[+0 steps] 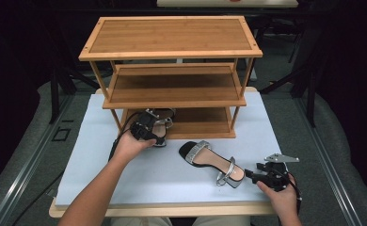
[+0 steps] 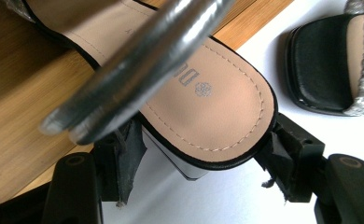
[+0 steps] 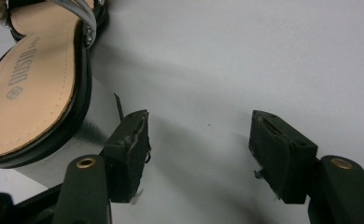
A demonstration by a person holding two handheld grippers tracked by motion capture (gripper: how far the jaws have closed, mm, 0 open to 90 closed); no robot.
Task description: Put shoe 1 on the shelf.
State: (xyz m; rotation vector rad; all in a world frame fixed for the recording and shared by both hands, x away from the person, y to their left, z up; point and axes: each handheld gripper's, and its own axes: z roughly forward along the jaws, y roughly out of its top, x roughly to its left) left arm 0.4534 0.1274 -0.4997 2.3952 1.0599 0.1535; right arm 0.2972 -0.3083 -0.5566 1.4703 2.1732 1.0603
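- The left gripper (image 2: 203, 186) has its jaws set either side of the heel end of a black heeled sandal (image 2: 208, 93). The pads look to sit at the sole's edges, but from here I cannot tell whether they truly pinch it.
- That sandal rests at the front lip of the bamboo shoe rack's (image 1: 172, 127) lowest shelf, at about 9 o'clock on the table. If the hold is thin, the heel could pivot and drop off the lip.
- Its loose silver strap (image 2: 138, 60) could snag the shelf above.
- The right gripper (image 3: 199, 154) stands open and holds nothing, just beside the second sandal's (image 1: 212, 162) block heel at 5 o'clock; a careless approach could knock it over.
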